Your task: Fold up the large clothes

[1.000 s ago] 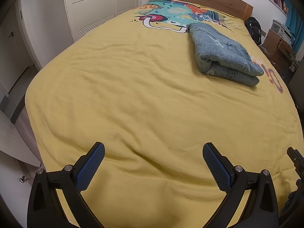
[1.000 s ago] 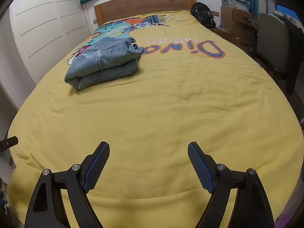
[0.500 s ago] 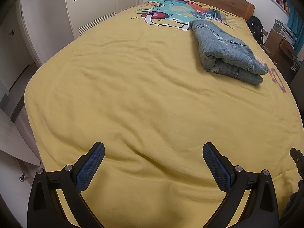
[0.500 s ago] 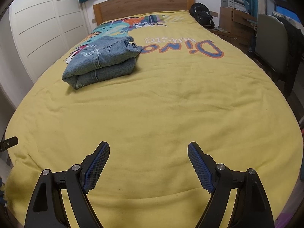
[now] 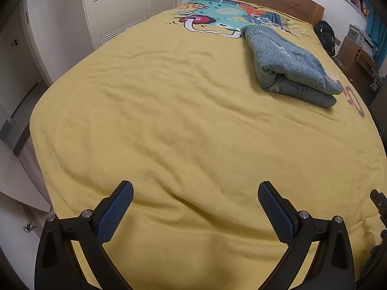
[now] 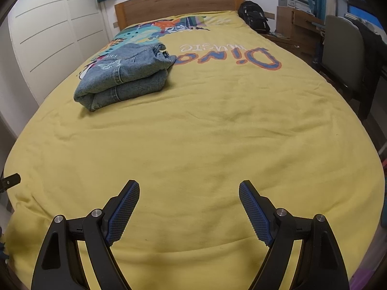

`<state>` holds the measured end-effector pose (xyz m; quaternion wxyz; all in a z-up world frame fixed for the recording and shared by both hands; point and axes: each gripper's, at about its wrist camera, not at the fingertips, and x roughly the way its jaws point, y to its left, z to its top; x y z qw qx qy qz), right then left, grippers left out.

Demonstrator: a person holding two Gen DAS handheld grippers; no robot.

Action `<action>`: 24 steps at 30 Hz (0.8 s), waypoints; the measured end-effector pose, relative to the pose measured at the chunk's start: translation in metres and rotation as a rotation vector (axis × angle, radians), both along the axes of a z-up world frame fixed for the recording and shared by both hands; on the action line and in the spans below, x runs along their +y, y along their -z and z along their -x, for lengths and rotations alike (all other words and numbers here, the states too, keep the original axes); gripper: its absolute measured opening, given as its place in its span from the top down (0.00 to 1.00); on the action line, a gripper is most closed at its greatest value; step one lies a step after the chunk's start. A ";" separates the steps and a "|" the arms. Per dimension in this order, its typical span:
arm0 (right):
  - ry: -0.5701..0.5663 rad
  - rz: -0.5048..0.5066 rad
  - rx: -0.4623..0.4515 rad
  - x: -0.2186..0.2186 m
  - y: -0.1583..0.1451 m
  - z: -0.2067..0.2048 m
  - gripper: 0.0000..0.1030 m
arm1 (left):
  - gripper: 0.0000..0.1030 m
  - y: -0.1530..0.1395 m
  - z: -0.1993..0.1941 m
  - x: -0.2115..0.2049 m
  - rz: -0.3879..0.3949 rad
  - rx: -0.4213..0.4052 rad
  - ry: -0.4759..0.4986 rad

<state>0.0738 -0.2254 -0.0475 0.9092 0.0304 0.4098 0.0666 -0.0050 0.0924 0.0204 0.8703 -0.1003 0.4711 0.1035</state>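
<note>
A folded denim garment [image 5: 291,65] [image 6: 125,75] lies on the yellow bedspread [image 5: 183,125] [image 6: 217,133] toward the headboard [image 6: 176,2], well apart from the left gripper [image 5: 195,201] and right gripper [image 6: 189,201], both spread wide and empty above the foot edge.

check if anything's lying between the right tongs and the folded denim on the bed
Nothing visible does. Between the open right tongs and the folded denim garment lies only bare yellow bedspread. The garment sits far up the bed to the left, near the headboard. The open left tongs also face bare bedspread.
</note>
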 end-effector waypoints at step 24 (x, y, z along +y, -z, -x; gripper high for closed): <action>0.016 0.006 -0.001 -0.004 -0.001 0.003 0.17 | 0.01 0.004 -0.003 0.003 -0.016 0.014 0.002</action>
